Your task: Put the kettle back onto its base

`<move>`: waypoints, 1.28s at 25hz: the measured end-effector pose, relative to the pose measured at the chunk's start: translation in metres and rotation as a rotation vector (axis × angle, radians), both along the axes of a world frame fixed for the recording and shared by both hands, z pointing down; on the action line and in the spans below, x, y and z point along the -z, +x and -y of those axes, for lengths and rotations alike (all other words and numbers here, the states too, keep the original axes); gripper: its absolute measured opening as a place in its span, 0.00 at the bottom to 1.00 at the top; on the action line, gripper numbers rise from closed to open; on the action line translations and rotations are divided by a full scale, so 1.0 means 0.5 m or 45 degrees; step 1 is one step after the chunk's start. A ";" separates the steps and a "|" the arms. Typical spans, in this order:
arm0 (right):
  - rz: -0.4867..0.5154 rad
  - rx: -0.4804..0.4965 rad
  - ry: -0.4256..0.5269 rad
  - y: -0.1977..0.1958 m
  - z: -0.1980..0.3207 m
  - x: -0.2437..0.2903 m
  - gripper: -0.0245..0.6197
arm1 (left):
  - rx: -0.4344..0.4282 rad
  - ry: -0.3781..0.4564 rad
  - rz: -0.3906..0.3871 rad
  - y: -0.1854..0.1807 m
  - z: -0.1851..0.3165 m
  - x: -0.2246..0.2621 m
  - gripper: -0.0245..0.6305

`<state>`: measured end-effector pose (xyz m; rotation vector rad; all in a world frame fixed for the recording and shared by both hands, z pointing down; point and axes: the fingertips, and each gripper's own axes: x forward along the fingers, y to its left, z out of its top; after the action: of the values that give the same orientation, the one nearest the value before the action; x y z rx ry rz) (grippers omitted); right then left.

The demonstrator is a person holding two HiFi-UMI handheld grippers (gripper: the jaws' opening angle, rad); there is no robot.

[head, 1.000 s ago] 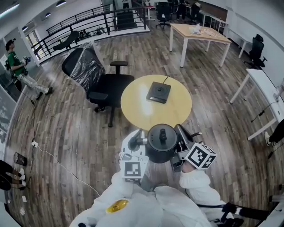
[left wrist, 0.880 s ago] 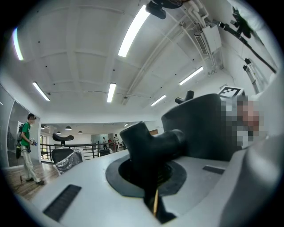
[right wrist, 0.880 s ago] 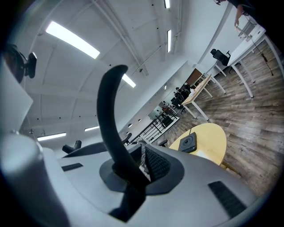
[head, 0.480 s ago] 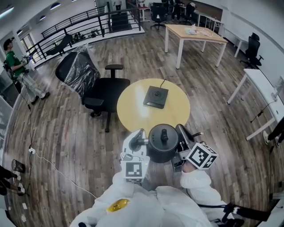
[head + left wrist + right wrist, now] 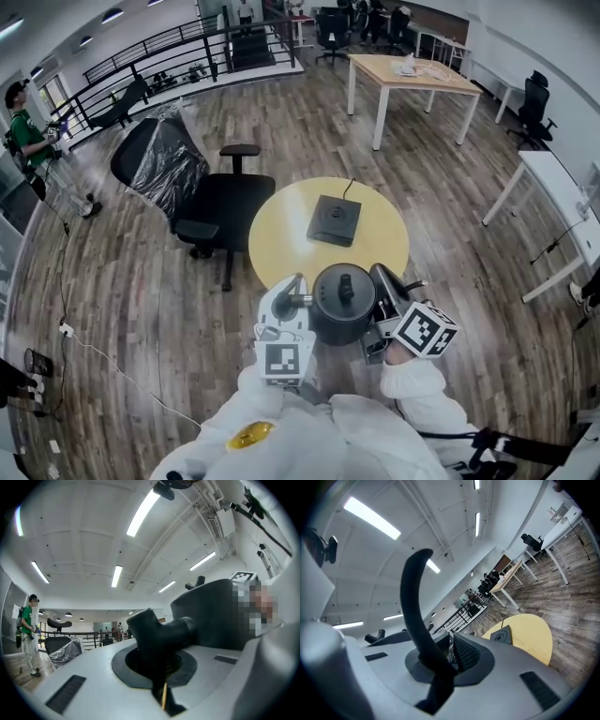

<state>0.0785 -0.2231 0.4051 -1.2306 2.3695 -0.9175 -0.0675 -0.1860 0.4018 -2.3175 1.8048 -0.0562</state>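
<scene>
The left gripper (image 5: 292,302) clamps the stubby spout (image 5: 161,632) of the dark round kettle (image 5: 342,305); the right gripper (image 5: 380,292) grips its curved black handle (image 5: 415,602); the square black base (image 5: 335,219) sits apart on the round yellow table (image 5: 281,234).

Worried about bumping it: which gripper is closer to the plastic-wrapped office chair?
Left. The left gripper sits on the kettle's side facing the office chair; the right gripper grips its far side.
</scene>
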 end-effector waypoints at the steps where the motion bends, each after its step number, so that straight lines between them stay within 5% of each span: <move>1: 0.001 0.001 -0.005 -0.006 0.013 -0.002 0.09 | 0.000 0.000 0.001 -0.007 0.012 -0.001 0.03; 32: -0.043 -0.069 -0.028 -0.159 0.351 0.010 0.09 | -0.070 0.004 -0.050 -0.162 0.367 0.003 0.03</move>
<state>-0.0008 -0.3985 0.4001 -1.3220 2.3454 -0.9157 -0.1484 -0.3694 0.4003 -2.3809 1.7563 0.0008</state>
